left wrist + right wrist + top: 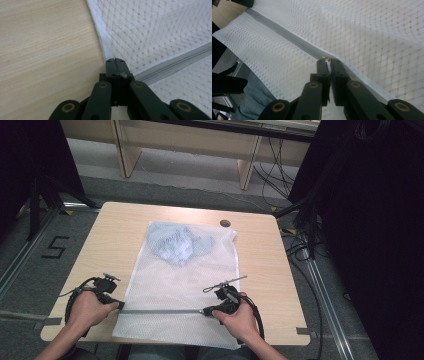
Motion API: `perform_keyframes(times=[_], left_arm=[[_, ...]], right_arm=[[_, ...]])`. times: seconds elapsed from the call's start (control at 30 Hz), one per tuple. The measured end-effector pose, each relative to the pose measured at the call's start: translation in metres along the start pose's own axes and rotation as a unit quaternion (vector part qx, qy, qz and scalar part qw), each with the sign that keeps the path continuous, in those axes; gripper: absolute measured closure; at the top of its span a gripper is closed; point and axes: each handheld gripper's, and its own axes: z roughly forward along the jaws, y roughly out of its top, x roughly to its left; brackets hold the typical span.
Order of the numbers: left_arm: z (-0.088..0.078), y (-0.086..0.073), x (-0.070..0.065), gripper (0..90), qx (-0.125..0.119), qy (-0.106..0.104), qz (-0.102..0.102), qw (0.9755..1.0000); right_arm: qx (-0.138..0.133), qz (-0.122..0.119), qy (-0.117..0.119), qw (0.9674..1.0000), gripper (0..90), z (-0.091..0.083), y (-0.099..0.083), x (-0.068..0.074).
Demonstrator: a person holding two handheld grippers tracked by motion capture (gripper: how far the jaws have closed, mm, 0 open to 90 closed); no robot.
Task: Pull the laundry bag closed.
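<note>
Your left hand-held gripper (118, 305) pinches the near-left end of the mesh bag (185, 285), right where the zipper (160, 311) begins, anchoring it so the fabric stays taut on the surface (107, 235). Your right hand-held gripper (206, 311), at the zipper's far end from the left one, is clamped on what looks like the white pull tab (327, 67), ready to drag. The bundled clothes (175, 242) sit well beyond both hand-held grippers, at the bag's far end.

Wooden table (115, 227), grey grommet (225, 223) at far edge.
</note>
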Motion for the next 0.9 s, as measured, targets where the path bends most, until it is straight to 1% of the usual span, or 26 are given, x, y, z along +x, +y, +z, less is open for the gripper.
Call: perform_keyframes(times=[0.03, 0.1, 0.13, 0.2, 0.23, 0.27, 0.33, 0.37, 0.43, 0.47, 0.57, 0.6, 0.63, 0.67, 0.73, 0.77, 0.8, 0.9], left_arm=[[0.000, 0.000, 0.000, 89.9, 0.002, 0.000, 0.003, 1.0000], [0.000, 0.000, 0.000, 89.9, 0.002, -0.001, 0.003, 1.0000], [0.001, 0.000, -0.001, 89.9, -0.006, 0.001, -0.007, 1.0000], [0.001, 0.000, -0.001, 89.9, -0.007, 0.000, -0.008, 0.9999], [0.001, 0.000, -0.001, 90.0, -0.007, 0.000, -0.008, 0.9999], [0.000, 0.000, 0.000, 90.0, 0.000, 0.000, 0.000, 1.0000], [0.001, 0.000, -0.001, 89.9, -0.006, 0.000, -0.007, 1.0000], [0.000, 0.000, 0.000, 89.9, 0.001, 0.000, 0.002, 1.0000], [0.000, 0.000, 0.000, 89.9, -0.001, -0.001, -0.002, 1.0000], [0.001, 0.000, -0.001, 89.9, -0.006, 0.000, -0.008, 0.9999], [0.001, 0.000, -0.001, 89.9, -0.006, 0.000, -0.007, 1.0000], [0.001, 0.000, -0.001, 89.9, -0.005, 0.000, -0.007, 1.0000], [0.001, 0.000, -0.001, 89.9, -0.006, 0.000, -0.008, 0.9999], [0.000, 0.000, -0.001, 89.9, -0.002, -0.001, -0.004, 1.0000], [0.000, 0.000, 0.000, 89.9, -0.001, 0.001, -0.002, 1.0000], [0.000, 0.000, 0.000, 89.9, -0.001, 0.001, -0.002, 1.0000], [0.001, 0.000, -0.001, 90.0, -0.006, 0.001, -0.007, 1.0000], [0.001, 0.000, -0.001, 89.9, -0.005, 0.001, -0.006, 1.0000]], right_arm=[[0.007, 0.016, 0.001, 0.9998, 87.0, -0.001, -0.001, 0.002], [0.007, 0.013, -0.002, 0.9999, 87.0, -0.001, -0.002, 0.000], [0.001, 0.006, -0.001, 1.0000, 87.0, -0.001, -0.002, -0.001], [0.004, 0.012, -0.003, 0.9999, 87.1, -0.002, -0.003, -0.002], [0.004, 0.012, -0.003, 0.9999, 87.1, -0.002, -0.003, -0.002], [0.007, 0.018, -0.003, 0.9998, 87.1, -0.004, -0.003, -0.002], [0.001, 0.011, -0.003, 0.9999, 87.1, -0.004, -0.004, -0.004], [0.003, 0.010, -0.004, 0.9999, 87.1, -0.004, -0.004, -0.005], [0.005, 0.017, -0.004, 0.9998, 87.0, -0.005, -0.005, -0.005], [0.002, 0.014, -0.001, 0.9999, 87.0, -0.005, -0.005, -0.006], [0.001, 0.014, -0.004, 0.9999, 87.0, -0.006, -0.005, -0.008], [0.005, 0.027, -0.003, 0.9996, 87.1, -0.008, -0.006, -0.007], [0.002, 0.018, -0.005, 0.9998, 87.0, -0.008, -0.006, -0.009], [0.006, 0.021, -0.004, 0.9997, 87.0, -0.008, -0.006, -0.009], [0.003, 0.022, -0.005, 0.9997, 87.0, -0.008, -0.007, -0.010], [0.003, 0.020, -0.004, 0.9998, 87.0, -0.008, -0.007, -0.011], [0.001, 0.021, -0.006, 0.9998, 87.0, -0.009, -0.007, -0.011], [0.000, 0.017, -0.004, 0.9998, 87.0, -0.010, -0.007, -0.013]])
